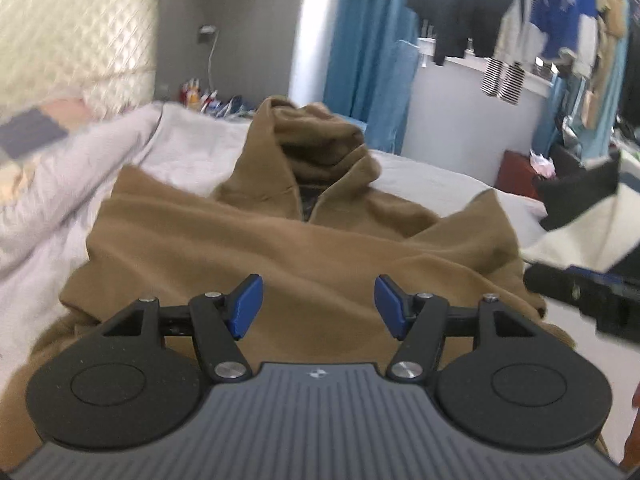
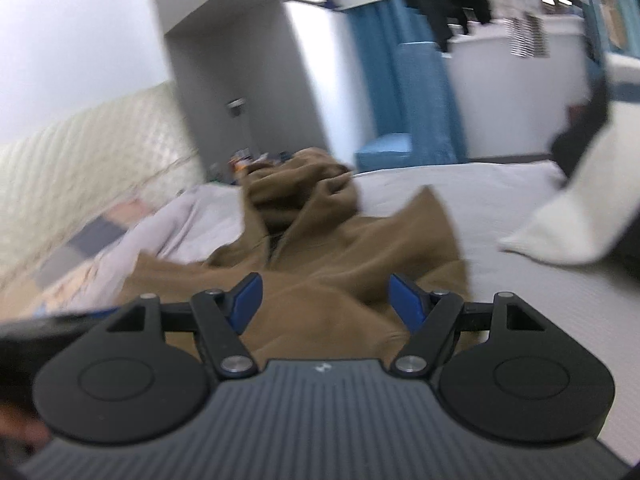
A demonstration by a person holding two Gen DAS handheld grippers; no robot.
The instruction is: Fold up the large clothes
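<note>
1. Brown hoodie [image 1: 280, 248] spread mid-bed [image 1: 432, 180], hood toward quilted headboard [image 1: 76, 36].
2. Left gripper [image 1: 319, 306] open, empty, above hoodie.
3. Right gripper [image 2: 326, 306] open, empty.
4. White-black garment [image 2: 568, 216] at bed's right edge.

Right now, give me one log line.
brown fleece hoodie: spread on grey bedsheet | left gripper: open, empty | right gripper: open, empty

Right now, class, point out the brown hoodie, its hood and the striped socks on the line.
Brown hoodie [image 1: 304, 248], left wrist view, middle of the body.
Hood [image 2: 300, 188], right wrist view, crumpled top.
Striped socks [image 1: 502, 80], left wrist view, hanging pair.
</note>
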